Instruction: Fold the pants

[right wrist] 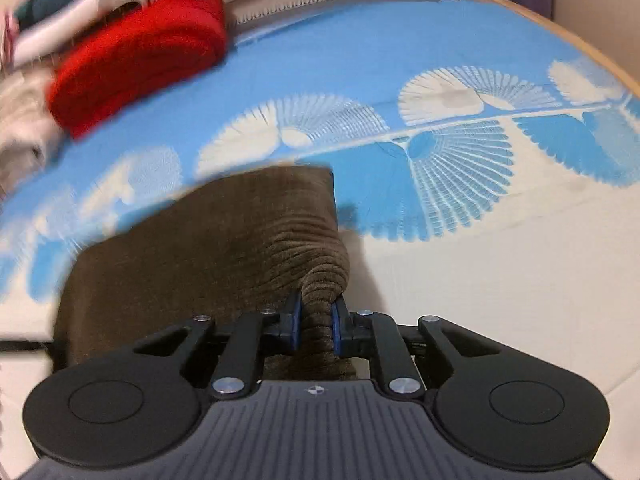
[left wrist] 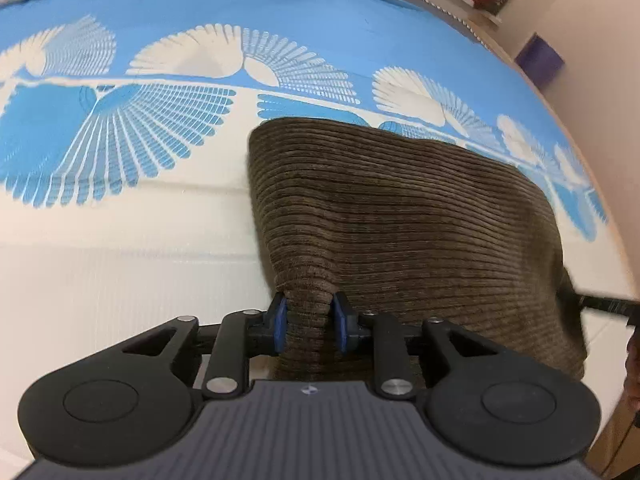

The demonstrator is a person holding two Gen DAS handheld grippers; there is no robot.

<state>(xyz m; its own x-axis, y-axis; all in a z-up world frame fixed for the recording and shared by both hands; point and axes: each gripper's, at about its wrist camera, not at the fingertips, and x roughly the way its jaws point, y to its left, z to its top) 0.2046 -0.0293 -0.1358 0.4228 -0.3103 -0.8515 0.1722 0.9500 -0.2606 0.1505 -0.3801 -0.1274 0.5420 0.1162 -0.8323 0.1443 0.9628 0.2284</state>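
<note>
Your left gripper [left wrist: 308, 322] pinches the brown pants [left wrist: 400, 216] tight. Your right gripper [right wrist: 317, 322] pinches them too, above the blue and white sheet [left wrist: 120, 220], near red clothes [right wrist: 136, 60].

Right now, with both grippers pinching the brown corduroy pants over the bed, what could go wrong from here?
1. The left gripper and right gripper each pinch only a small bunch of the brown pants, so a corner might slip out.
2. The fabric sags between the grips, so the fold could land creased or crooked on the bedsheet.
3. Carried too far forward, the pants may hit the red garment.
</note>
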